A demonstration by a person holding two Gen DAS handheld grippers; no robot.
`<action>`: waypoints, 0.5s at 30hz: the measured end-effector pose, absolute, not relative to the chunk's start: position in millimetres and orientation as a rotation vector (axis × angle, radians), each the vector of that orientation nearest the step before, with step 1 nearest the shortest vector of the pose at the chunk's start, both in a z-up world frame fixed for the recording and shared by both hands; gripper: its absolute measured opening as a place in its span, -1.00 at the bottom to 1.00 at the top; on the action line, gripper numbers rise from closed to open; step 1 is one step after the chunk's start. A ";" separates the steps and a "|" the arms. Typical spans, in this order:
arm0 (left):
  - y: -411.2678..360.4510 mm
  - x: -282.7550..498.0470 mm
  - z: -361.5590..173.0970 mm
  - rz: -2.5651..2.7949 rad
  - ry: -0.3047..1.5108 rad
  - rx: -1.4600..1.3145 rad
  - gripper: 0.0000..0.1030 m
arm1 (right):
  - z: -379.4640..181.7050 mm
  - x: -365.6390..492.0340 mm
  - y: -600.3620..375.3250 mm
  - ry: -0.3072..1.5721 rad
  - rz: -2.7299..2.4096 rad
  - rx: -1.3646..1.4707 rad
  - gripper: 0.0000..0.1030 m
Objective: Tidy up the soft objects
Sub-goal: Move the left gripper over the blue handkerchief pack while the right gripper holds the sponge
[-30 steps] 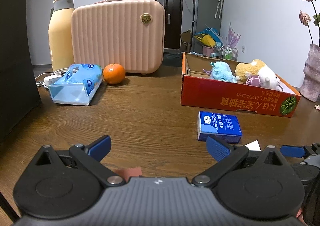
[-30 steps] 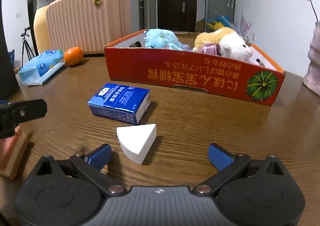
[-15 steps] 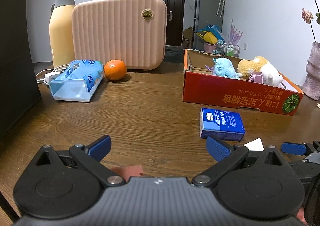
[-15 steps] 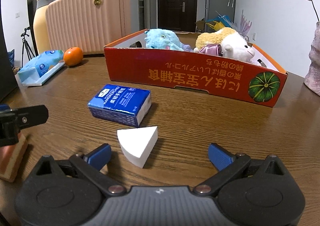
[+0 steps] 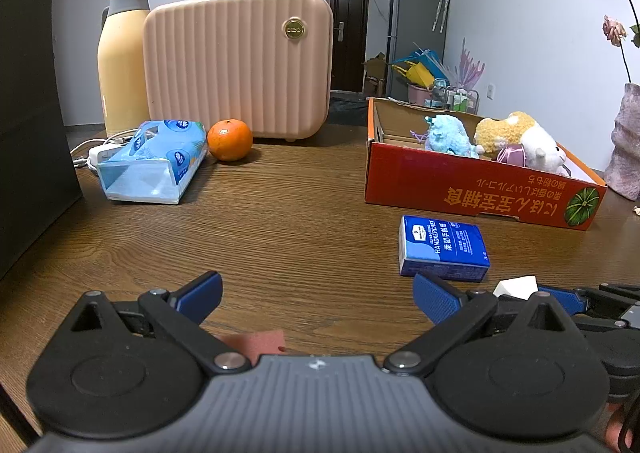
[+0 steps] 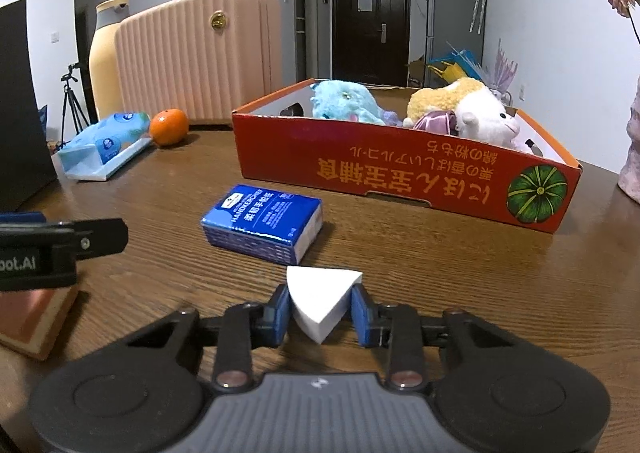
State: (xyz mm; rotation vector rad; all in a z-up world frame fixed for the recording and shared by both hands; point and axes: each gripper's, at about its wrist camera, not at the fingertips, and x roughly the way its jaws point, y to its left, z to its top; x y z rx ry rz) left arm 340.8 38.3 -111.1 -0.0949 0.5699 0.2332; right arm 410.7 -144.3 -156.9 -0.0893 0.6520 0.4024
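My right gripper (image 6: 320,315) is shut on a white wedge-shaped sponge (image 6: 322,299) low over the wooden table. A blue handkerchief tissue pack (image 6: 262,227) lies just beyond it. The red cardboard box (image 6: 420,177) behind holds a blue plush (image 6: 344,101), a yellow plush (image 6: 444,97) and a white plush (image 6: 486,119). My left gripper (image 5: 316,299) is open and empty over a pink sponge (image 5: 256,341), which also shows in the right wrist view (image 6: 30,313). The white sponge (image 5: 516,287) and box (image 5: 476,189) show in the left wrist view.
A pale blue tissue pack (image 5: 150,161), an orange (image 5: 230,140), a pink suitcase (image 5: 240,65) and a cream flask (image 5: 122,61) stand at the back left. A dark panel (image 5: 28,113) is at the far left. A vase (image 5: 626,141) stands right of the box.
My right gripper moved forward around the white sponge and closed on it. My left gripper stayed open over the pink sponge.
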 end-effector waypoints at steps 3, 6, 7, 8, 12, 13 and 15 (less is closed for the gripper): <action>38.4 340.9 -110.9 0.235 0.570 -0.094 1.00 | -156.4 410.5 -146.0 0.648 0.395 -0.080 -0.40; 38.5 340.3 -110.8 0.238 0.566 -0.097 1.00 | -156.8 410.9 -146.1 0.650 0.395 -0.080 -0.40; 38.4 340.0 -111.1 0.237 0.566 -0.098 1.00 | -156.9 411.1 -146.5 0.650 0.393 -0.077 -0.40; 38.3 339.9 -111.2 0.238 0.565 -0.098 1.00 | -156.9 411.2 -147.2 0.650 0.391 -0.074 -0.40; 38.2 340.2 -111.6 0.239 0.564 -0.099 1.00 | -157.2 411.5 -148.2 0.651 0.383 -0.071 -0.40; 38.1 340.5 -111.6 0.240 0.564 -0.098 1.00 | -157.2 411.6 -148.5 0.651 0.381 -0.071 -0.40; 37.8 340.6 -111.9 0.243 0.562 -0.098 1.00 | -156.7 411.8 -149.5 0.648 0.374 -0.068 -0.40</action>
